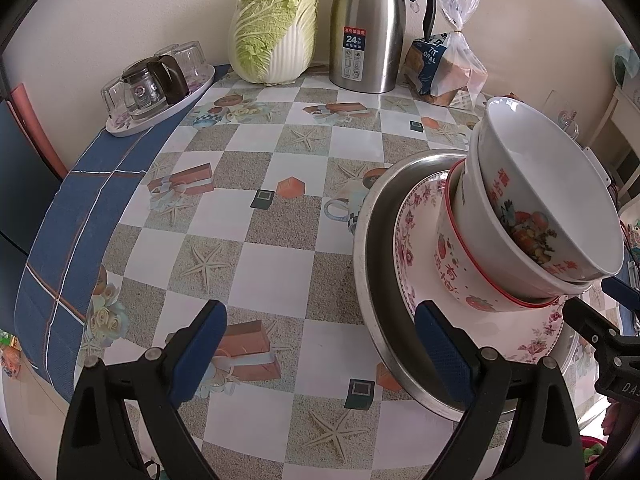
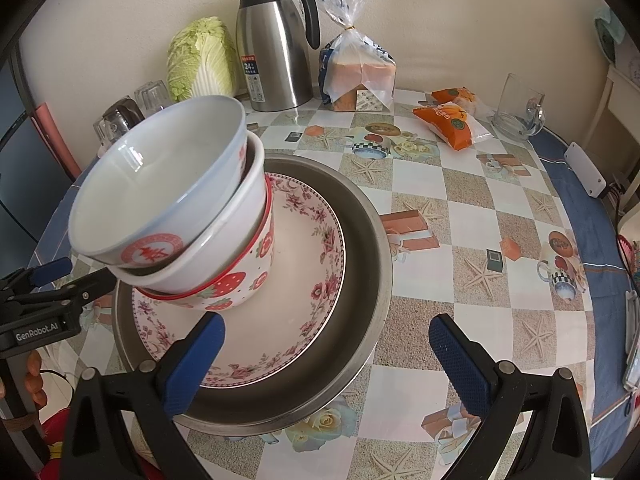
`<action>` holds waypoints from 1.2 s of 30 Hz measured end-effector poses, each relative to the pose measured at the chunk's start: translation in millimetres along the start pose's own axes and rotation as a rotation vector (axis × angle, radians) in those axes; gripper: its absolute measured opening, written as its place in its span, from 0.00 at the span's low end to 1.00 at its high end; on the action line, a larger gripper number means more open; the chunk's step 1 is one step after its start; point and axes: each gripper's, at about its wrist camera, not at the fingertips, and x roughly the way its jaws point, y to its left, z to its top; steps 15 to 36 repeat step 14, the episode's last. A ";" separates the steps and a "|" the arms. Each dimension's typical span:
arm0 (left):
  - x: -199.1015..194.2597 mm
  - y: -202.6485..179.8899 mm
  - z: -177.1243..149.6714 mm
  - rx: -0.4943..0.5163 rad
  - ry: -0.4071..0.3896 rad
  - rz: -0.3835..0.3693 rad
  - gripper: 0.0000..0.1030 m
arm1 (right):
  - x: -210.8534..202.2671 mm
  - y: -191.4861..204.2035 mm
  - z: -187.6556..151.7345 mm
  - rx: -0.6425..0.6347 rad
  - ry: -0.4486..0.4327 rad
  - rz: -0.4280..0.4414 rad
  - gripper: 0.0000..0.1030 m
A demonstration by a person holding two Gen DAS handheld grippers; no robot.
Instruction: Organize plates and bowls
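Observation:
A steel basin (image 2: 360,280) (image 1: 372,280) sits on the table. In it lies a floral plate (image 2: 288,300) (image 1: 404,240). On the plate stand three nested bowls: a strawberry bowl (image 2: 240,284) (image 1: 460,276) at the bottom, a plain white bowl (image 2: 224,240) in the middle, and a tilted white bowl with red characters (image 2: 160,184) (image 1: 540,184) on top. My left gripper (image 1: 320,344) is open and empty, its right finger over the basin's near rim. My right gripper (image 2: 326,350) is open and empty, straddling the basin's near right rim. Its tips also show at the right edge of the left wrist view (image 1: 600,312).
At the back stand a napa cabbage (image 1: 276,28), a steel thermos jug (image 1: 368,28) and a bagged bread loaf (image 2: 356,76). A tray of glasses with a small teapot (image 1: 156,88) is at the back left. Orange snack packets (image 2: 452,120) and a glass mug (image 2: 520,104) lie at the right.

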 end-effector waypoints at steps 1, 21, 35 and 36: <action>0.0 0.0 0.0 0.000 0.000 0.000 0.92 | 0.0 0.0 0.3 0.000 -0.001 0.000 1.00; -2.7 0.0 0.3 0.000 -0.006 -0.011 0.92 | 0.0 0.1 0.4 -0.001 0.000 0.000 1.00; -2.7 0.0 0.3 0.000 -0.006 -0.011 0.92 | 0.0 0.1 0.4 -0.001 0.000 0.000 1.00; -2.7 0.0 0.3 0.000 -0.006 -0.011 0.92 | 0.0 0.1 0.4 -0.001 0.000 0.000 1.00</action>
